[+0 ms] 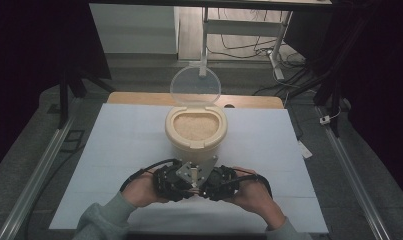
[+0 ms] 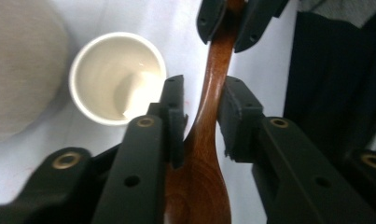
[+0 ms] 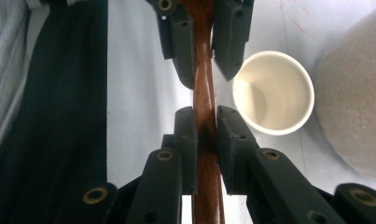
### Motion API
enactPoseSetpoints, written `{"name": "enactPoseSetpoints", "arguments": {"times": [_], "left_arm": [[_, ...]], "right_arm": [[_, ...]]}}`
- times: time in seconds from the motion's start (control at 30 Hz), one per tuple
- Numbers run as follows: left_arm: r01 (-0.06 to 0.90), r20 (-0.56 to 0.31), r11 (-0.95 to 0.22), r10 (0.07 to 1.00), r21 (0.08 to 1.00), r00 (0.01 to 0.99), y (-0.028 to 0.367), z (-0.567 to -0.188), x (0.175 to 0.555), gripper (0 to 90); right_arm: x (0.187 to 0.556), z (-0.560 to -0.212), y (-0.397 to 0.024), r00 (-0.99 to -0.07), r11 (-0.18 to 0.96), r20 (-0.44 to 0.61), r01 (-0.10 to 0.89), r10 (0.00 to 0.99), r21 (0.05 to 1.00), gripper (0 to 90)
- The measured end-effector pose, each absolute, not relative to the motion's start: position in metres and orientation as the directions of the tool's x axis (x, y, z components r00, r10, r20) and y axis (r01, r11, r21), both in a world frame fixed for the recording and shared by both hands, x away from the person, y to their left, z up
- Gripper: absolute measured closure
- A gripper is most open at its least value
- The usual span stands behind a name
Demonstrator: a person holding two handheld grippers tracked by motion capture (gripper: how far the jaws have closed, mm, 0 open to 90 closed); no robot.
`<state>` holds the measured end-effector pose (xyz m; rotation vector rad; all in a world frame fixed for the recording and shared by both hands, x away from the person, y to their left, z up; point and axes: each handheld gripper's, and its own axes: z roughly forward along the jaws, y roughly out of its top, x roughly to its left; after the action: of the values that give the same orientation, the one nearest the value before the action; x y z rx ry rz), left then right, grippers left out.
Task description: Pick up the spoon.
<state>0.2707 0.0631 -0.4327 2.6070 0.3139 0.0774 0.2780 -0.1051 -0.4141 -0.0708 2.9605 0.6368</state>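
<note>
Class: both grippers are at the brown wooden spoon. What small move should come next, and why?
Probably the right gripper lets go: the brown wooden spoon is clamped by both, and the left gripper grips near the bowl, beside the white paper cup.

A cream tub (image 1: 195,134) filled with pale grain stands near the middle of the bench (image 1: 114,150), its clear round lid (image 1: 195,86) hinged upright at the far rim. Just beside the tub an empty white cup (image 2: 116,77) stands upright on the pale bench cover. Beyond the bench's far edge lie a grey floor, a white frame leg (image 1: 278,45) and loose dark cables (image 1: 249,47).
</note>
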Motion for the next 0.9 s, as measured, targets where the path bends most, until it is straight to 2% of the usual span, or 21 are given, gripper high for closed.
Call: {"name": "enactPoseSetpoints", "arguments": {"times": [0.1,0.2,0.3,0.33,0.4,0.47,0.53,0.7,0.9], "left_arm": [[0.163,-0.014,-0.874,0.176,0.457,0.984,0.061,-0.436,0.271,76.8],[0.184,-0.032,-0.862,0.192,0.472,0.981,0.060,-0.440,0.268,78.6],[0.187,-0.026,-0.859,0.199,0.477,0.980,0.059,-0.442,0.268,79.0],[0.157,-0.007,-0.874,0.173,0.460,0.985,0.060,-0.441,0.270,79.1],[0.186,-0.018,-0.856,0.203,0.483,0.979,0.059,-0.443,0.269,79.2],[0.195,-0.011,-0.850,0.218,0.489,0.976,0.060,-0.442,0.269,79.4],[0.194,-0.004,-0.846,0.221,0.496,0.975,0.061,-0.441,0.269,79.4],[0.205,0.025,-0.827,0.256,0.523,0.966,0.066,-0.437,0.271,79.5],[0.216,0.052,-0.808,0.290,0.548,0.955,0.071,-0.436,0.271,79.5]], "right_arm": [[0.275,-0.416,-0.102,-0.985,0.912,-0.154,-0.129,-0.074,0.390,78.2],[0.273,-0.419,-0.101,-0.980,0.912,-0.170,-0.162,-0.104,0.378,78.0],[0.274,-0.420,-0.102,-0.981,0.912,-0.169,-0.153,-0.094,0.381,77.5],[0.275,-0.420,-0.102,-0.983,0.911,-0.163,-0.143,-0.086,0.387,77.2],[0.279,-0.420,-0.104,-0.988,0.904,-0.146,-0.116,-0.060,0.411,76.3],[0.282,-0.420,-0.107,-0.992,0.893,-0.122,-0.072,-0.019,0.444,75.2],[0.285,-0.419,-0.111,-0.993,0.876,-0.118,-0.045,0.014,0.480,68.6],[0.292,-0.409,-0.126,-0.980,0.790,-0.097,0.080,0.173,0.609,53.9],[0.296,-0.401,-0.149,-0.939,0.654,-0.077,0.174,0.336,0.736,47.8]]}}
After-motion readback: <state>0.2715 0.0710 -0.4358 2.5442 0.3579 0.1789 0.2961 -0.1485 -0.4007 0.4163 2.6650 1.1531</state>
